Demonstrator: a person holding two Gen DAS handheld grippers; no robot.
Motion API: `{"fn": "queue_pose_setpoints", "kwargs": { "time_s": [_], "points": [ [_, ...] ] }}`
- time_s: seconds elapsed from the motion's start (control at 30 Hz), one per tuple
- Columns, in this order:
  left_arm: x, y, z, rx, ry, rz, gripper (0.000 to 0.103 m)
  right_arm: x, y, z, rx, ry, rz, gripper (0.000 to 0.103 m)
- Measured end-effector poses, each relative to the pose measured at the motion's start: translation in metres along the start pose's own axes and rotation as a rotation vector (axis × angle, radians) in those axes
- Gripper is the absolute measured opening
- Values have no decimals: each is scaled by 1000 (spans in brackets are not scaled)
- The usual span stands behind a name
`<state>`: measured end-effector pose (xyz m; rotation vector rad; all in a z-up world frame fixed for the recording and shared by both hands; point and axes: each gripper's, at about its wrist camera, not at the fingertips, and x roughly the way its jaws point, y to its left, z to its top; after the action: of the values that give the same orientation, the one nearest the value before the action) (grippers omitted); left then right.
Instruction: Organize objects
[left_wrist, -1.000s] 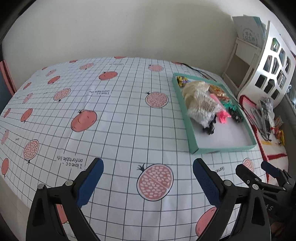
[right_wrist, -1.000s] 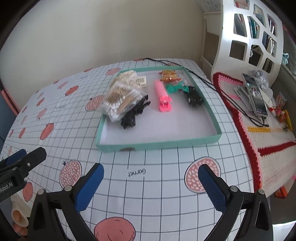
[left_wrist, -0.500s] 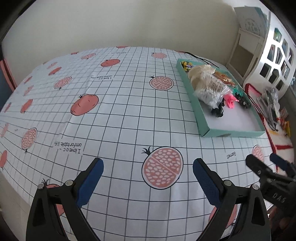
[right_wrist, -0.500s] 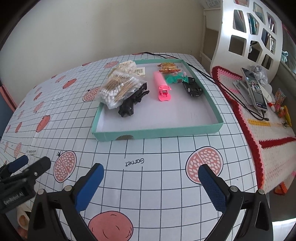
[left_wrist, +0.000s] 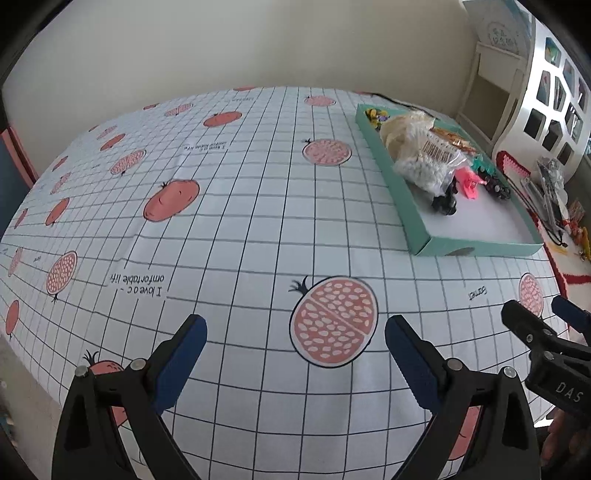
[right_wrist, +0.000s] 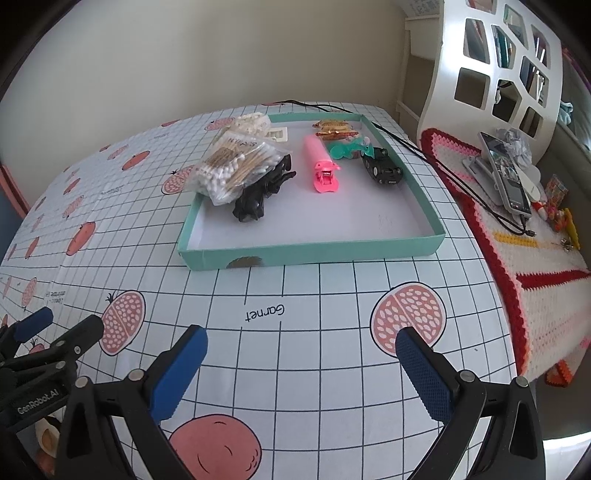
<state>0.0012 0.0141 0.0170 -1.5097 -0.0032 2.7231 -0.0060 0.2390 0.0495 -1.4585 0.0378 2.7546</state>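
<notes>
In the left wrist view, the left claw (left_wrist: 294, 334) is wide apart and holds nothing; its two blue pads hang over the cloth (left_wrist: 240, 206), a white one with a black grid and pink fruit prints, which covers the table. Between the pads one cut pomegranate print (left_wrist: 334, 322) shows. The tray (left_wrist: 480, 246), teal with a white inside, lies far to the right on the cloth, well apart from this claw. In it I see a bag of swabs (left_wrist: 424, 158), a black clip (left_wrist: 445, 203) just beside the bag, and a pink clip (left_wrist: 470, 181) near it. The right claw (left_wrist: 546, 314) comes in at the lower right edge, with its tips apart. In the right wrist view, the right claw (right_wrist: 301, 356) is also wide apart and empty, over the cloth (right_wrist: 332, 332) and near the front wall of the tray (right_wrist: 314, 254). The bag of swabs (right_wrist: 236, 164) rests at the tray's left side and partly over its rim, and the black clip (right_wrist: 260, 194) lies against the bag. The pink clip (right_wrist: 321, 164) lies in the middle, a green clip (right_wrist: 345, 149) is behind it, a black toy car (right_wrist: 384, 168) stands near the right wall, and a gold clip (right_wrist: 334, 127) is at the back. To the right of the table a phone (right_wrist: 506, 173) lies on a crochet mat (right_wrist: 535, 295) with a red border. The left claw (right_wrist: 62, 323) shows at the lower left edge, tips apart.
</notes>
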Motion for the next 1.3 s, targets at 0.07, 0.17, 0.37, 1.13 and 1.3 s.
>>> {"fn": "queue_pose_setpoints", "kwargs": {
  "time_s": [0.07,0.17,0.37,1.13,1.3],
  "points": [
    [4,1,-1,-4,17,15,97,1,0,-1,-1,4,-3,103],
    [8,4,-4,-11,35,19,97,2,1,-2,-3,8,-8,103],
    [10,1,-6,-3,44,26,97,4,1,-3,-2,16,-12,103],
    [17,0,-11,2,78,43,97,17,1,-10,-5,68,-35,103],
    [18,1,-11,-4,83,45,97,18,2,-12,-7,73,-38,103]
  ]
}}
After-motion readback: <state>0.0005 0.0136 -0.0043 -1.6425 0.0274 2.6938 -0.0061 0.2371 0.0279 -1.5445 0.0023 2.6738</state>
